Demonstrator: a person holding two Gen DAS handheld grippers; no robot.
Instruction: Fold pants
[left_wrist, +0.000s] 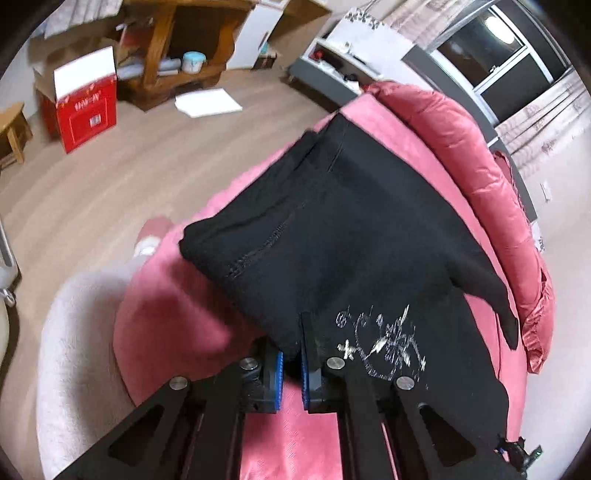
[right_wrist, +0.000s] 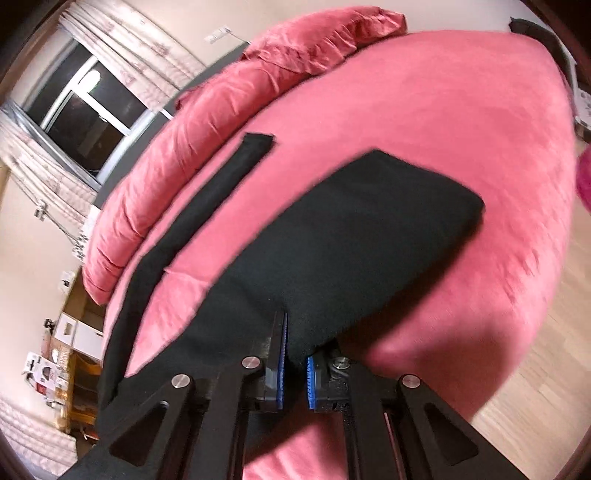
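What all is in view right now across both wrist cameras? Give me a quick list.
pants: one, black with a silver print, on the bed, one edge pinched in both grippers
bed cover: one, pink, under the pants
duvet: one, pink, bunched along the bed's far edge
window: one, dark panes, behind the bed
curtains: pale patterned, beside the window
cardboard box: one, red and white, open, on the floor
wooden shelf: one, brown, by the far wall
white sheet: one, flat on the floor
left gripper: black, blue pads, shut on the pants
right gripper: black, blue pads, shut on the pants
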